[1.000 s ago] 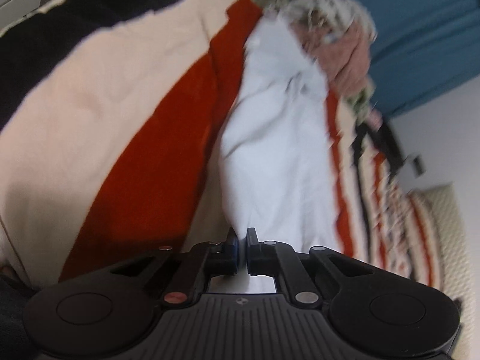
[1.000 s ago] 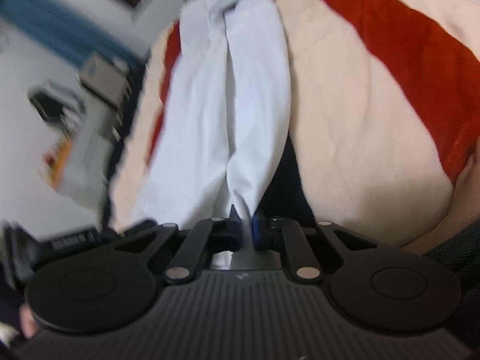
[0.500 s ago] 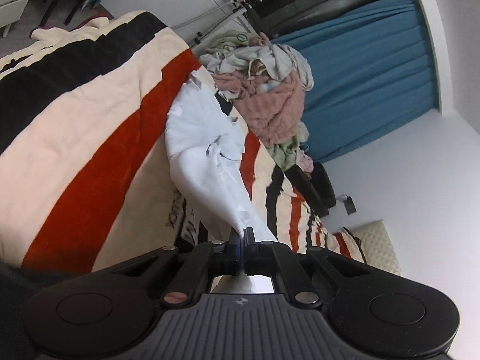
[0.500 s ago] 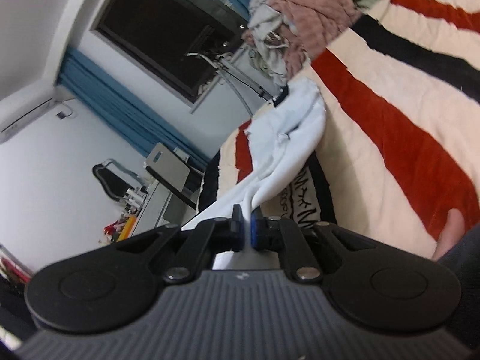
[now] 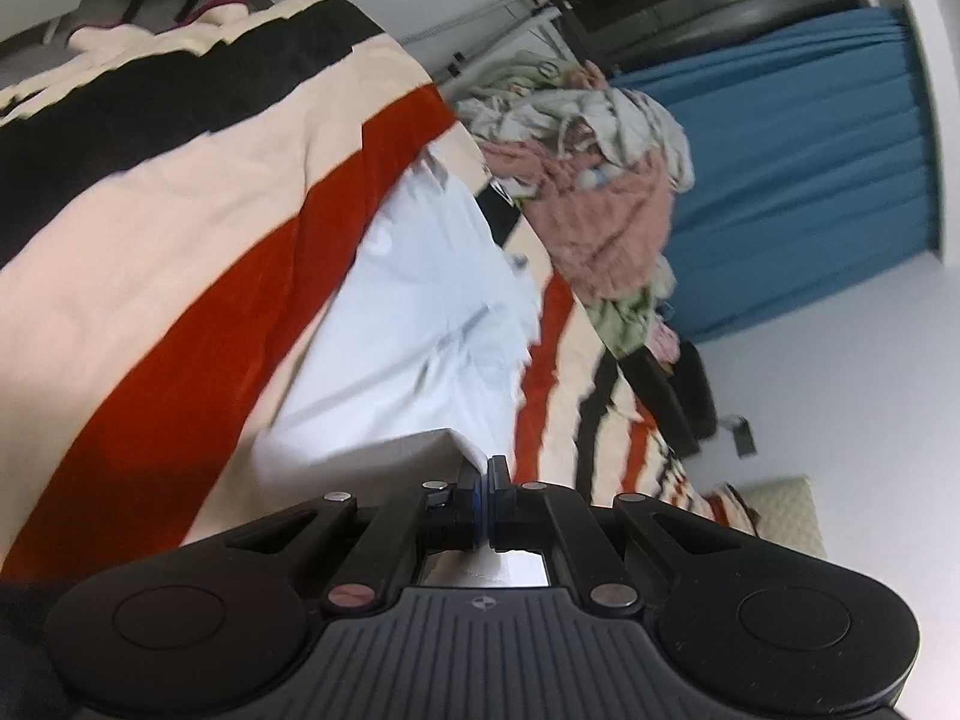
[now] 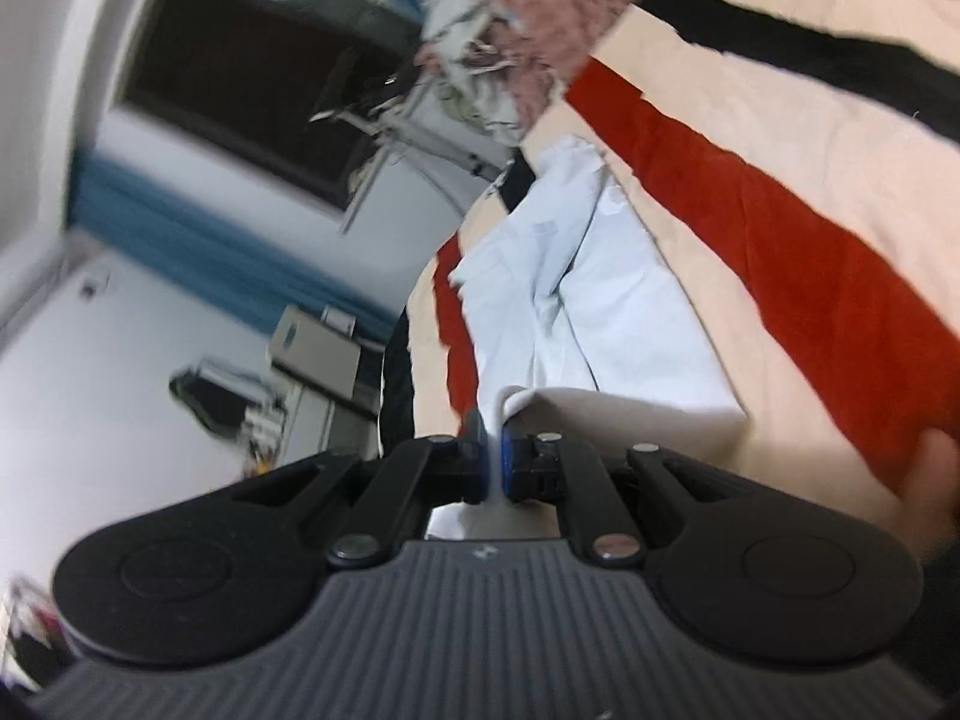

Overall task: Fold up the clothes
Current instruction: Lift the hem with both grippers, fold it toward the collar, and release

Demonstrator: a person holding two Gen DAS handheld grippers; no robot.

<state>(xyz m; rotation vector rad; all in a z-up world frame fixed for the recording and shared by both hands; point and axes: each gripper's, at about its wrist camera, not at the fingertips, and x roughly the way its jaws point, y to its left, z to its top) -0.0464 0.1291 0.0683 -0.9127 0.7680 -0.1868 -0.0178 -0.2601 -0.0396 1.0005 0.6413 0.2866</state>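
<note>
A pale blue-white garment [image 5: 420, 324] lies spread lengthwise on a bed with a cream, red and black striped blanket [image 5: 180, 252]. My left gripper [image 5: 485, 471] is shut on the garment's near edge at one corner. In the right wrist view the same garment [image 6: 588, 324] runs away from me, and my right gripper [image 6: 493, 447] is shut on its other near corner. The near hem is stretched between the two grippers, a little above the blanket [image 6: 810, 228].
A heap of unfolded clothes [image 5: 600, 180], pink and whitish, sits at the far end of the bed; it also shows in the right wrist view [image 6: 528, 30]. Blue curtains [image 5: 810, 150] and a dark window are behind. A desk with clutter [image 6: 288, 372] stands beside the bed.
Both grippers keep their hold on the garment. It hung bunched and stretched half a second ago; now it lies flatter and wider on the blanket, with the near hem pulled toward me.
</note>
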